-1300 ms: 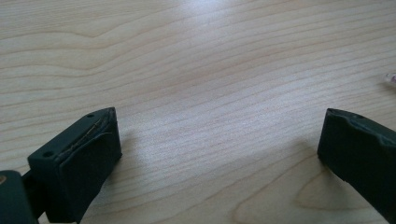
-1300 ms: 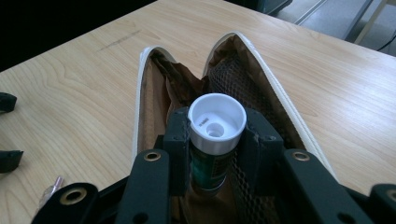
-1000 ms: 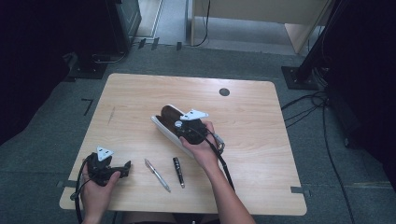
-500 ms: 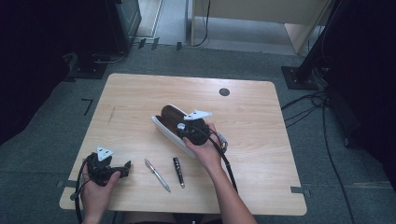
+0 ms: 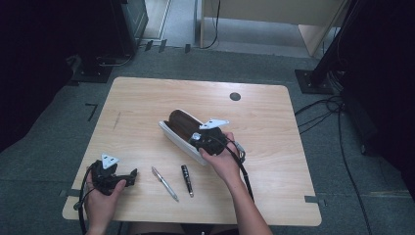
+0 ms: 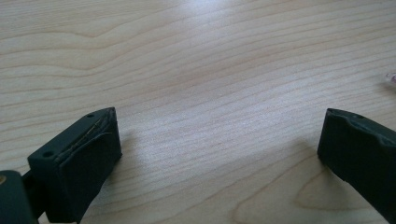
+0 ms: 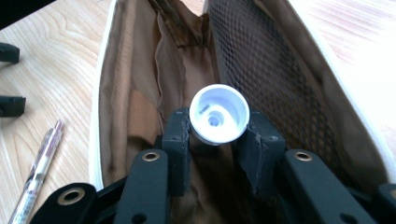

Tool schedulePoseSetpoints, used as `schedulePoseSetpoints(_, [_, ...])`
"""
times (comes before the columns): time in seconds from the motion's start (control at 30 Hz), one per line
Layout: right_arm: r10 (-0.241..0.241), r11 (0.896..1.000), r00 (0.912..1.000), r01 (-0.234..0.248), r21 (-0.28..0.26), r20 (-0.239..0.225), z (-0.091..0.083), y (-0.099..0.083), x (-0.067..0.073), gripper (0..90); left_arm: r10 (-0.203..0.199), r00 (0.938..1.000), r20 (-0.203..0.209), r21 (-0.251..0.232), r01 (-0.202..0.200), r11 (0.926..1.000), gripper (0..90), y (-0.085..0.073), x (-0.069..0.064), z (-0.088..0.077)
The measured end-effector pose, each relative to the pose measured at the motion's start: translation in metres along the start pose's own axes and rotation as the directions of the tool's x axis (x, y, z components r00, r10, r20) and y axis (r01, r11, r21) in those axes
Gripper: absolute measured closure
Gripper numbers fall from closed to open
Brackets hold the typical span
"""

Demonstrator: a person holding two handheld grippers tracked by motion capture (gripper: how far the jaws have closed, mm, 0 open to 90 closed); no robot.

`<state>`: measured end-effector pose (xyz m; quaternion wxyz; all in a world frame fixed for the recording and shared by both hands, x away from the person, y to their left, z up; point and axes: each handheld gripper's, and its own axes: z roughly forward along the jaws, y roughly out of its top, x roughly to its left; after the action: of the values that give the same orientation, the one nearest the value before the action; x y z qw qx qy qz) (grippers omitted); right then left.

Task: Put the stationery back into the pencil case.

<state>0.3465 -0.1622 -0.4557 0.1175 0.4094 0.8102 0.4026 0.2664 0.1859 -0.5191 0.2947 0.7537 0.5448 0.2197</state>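
Note:
An open pencil case, white outside with brown lining, lies slantwise at the table's middle. My right gripper reaches into its near end. In the right gripper view the right gripper is shut on a white round tube, seen end-on, just above the lining and beside the black mesh pocket. My left gripper rests at the table's front left, with its jaws wide apart. In the left gripper view the left gripper has only bare wood between its jaws.
A silver pen and a black pen lie side by side on the wooden table, between the two hands. A black grommet sits near the far edge. Dark equipment and cables stand on the floor around the table.
My right gripper has drifted slightly to the right over the case's near end, still holding the white tube. The left hand has kept still.

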Motion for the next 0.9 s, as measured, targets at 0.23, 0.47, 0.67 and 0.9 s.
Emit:
schedulePoseSetpoints(0.23, [-0.031, 0.999, 0.9995, 0.031, 0.031, -0.004, -0.007, -0.010, -0.001, 66.2, 0.001, 1.0000, 0.000, 0.000, -0.001, 1.0000, 0.0, 0.000, 0.000, 0.000])
schedulePoseSetpoints(0.47, [-0.078, 0.994, 0.9963, 0.075, 0.084, 0.035, -0.009, -0.016, -0.001, 77.0, 0.001, 1.0000, 0.000, 0.000, -0.001, 1.0000, 0.0, 0.000, 0.000, 0.000])
schedulePoseSetpoints(0.67, [-0.062, 0.994, 0.9977, 0.060, 0.094, 0.025, -0.004, -0.019, -0.001, 72.0, 0.001, 1.0000, 0.000, 0.001, -0.001, 1.0000, 0.0, 0.000, 0.000, 0.000])
schedulePoseSetpoints(0.9, [-0.061, 0.996, 0.9978, 0.059, 0.067, 0.025, -0.009, -0.020, -0.001, 70.5, 0.001, 1.0000, 0.000, 0.000, -0.001, 1.0000, 0.0, 0.000, 0.000, 0.000])
